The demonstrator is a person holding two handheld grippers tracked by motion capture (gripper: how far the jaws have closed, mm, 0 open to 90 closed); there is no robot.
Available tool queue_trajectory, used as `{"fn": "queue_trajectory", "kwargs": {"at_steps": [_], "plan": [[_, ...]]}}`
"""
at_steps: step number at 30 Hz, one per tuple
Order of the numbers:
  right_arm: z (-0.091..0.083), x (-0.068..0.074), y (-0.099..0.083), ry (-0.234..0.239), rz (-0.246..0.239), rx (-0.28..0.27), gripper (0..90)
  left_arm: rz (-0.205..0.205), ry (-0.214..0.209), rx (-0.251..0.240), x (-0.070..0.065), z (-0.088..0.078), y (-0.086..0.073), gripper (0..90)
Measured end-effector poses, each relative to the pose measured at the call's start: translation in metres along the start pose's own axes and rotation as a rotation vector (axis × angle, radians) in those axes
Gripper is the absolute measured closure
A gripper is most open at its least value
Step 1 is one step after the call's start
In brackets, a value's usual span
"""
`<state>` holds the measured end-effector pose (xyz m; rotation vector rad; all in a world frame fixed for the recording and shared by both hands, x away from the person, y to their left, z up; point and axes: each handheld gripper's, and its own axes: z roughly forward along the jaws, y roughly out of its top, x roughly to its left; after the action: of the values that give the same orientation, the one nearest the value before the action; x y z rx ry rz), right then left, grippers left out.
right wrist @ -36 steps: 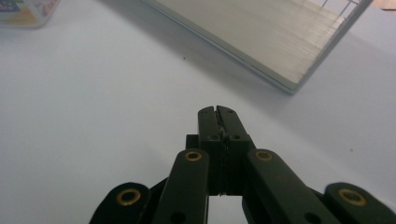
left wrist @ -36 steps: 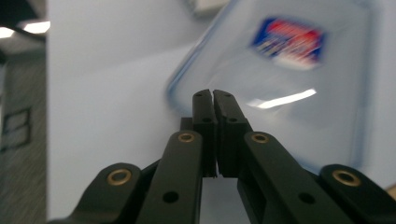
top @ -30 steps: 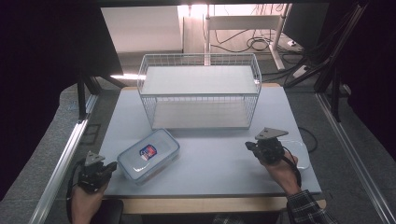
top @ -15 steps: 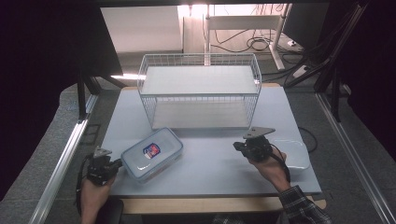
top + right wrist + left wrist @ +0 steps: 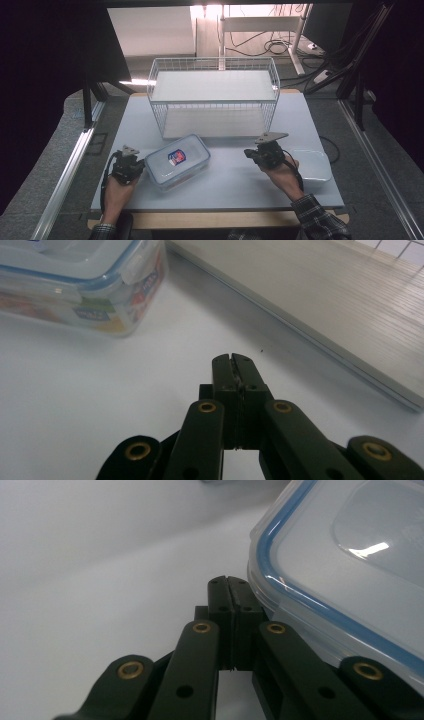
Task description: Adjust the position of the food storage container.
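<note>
Evidently a push is meant: the left gripper (image 5: pixel 231 587), jaws pressed together, sits at the near-left edge of the clear rectangular plastic box with blue-sealed lid (image 5: pixel 177 161), in front of the white wire basket (image 5: pixel 272 87), which holds nothing. Its contents are unclear. The right gripper (image 5: pixel 234 365), likewise closed, waits right of the box.

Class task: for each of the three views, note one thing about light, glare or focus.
High view: bright glare at top centre, dark surroundings, table evenly lit. Left gripper view: lidded container close and soft, a white highlight on its lid. Right gripper view: tongs fairly sharp, container's label blurred.
</note>
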<state>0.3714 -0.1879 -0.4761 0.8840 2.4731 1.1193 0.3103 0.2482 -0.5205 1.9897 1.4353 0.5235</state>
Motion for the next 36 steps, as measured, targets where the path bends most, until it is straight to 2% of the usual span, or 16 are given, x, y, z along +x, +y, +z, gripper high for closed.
{"fn": "queue_trajectory", "kwargs": {"at_steps": [8,13,16,18,21,23,25,29,31,34,36], "plan": [[0.021,-0.002,0.01,0.011,-0.011,0.018,89.4,0.031,-0.022,-0.011,-0.008,0.023,0.026,90.0],[0.03,-0.007,0.013,0.02,0.016,0.024,89.4,0.045,-0.09,-0.012,-0.019,0.045,0.046,90.0],[0.034,-0.007,0.014,0.011,0.02,0.028,89.3,0.063,-0.09,-0.009,-0.025,0.051,0.052,90.0],[0.037,-0.008,0.016,0.012,0.023,0.027,89.3,0.077,-0.076,-0.012,-0.026,0.046,0.05,89.9],[0.043,-0.007,0.019,0.016,0.018,0.03,89.2,0.048,-0.07,-0.031,-0.02,0.029,0.039,89.8],[0.049,-0.005,0.022,0.028,0.019,0.035,89.2,0.023,-0.099,-0.034,-0.016,0.02,0.028,89.7],[0.056,-0.003,0.025,0.033,0.009,0.041,89.1,0.0,-0.151,-0.023,-0.016,0.014,0.019,89.6],[0.069,0.0,0.033,0.024,-0.003,0.049,89.0,0.003,-0.2,-0.012,-0.025,0.019,0.024,89.3],[0.072,-0.001,0.032,0.027,0.002,0.065,89.2,0.034,-0.149,0.01,-0.031,0.024,0.028,89.9],[0.071,0.0,0.027,0.027,0.005,0.094,89.5,0.035,-0.175,0.024,-0.035,0.033,0.034,89.9],[0.066,0.0,0.024,0.012,0.008,0.095,89.5,0.058,-0.161,0.029,-0.04,0.038,0.037,90.0]]}}
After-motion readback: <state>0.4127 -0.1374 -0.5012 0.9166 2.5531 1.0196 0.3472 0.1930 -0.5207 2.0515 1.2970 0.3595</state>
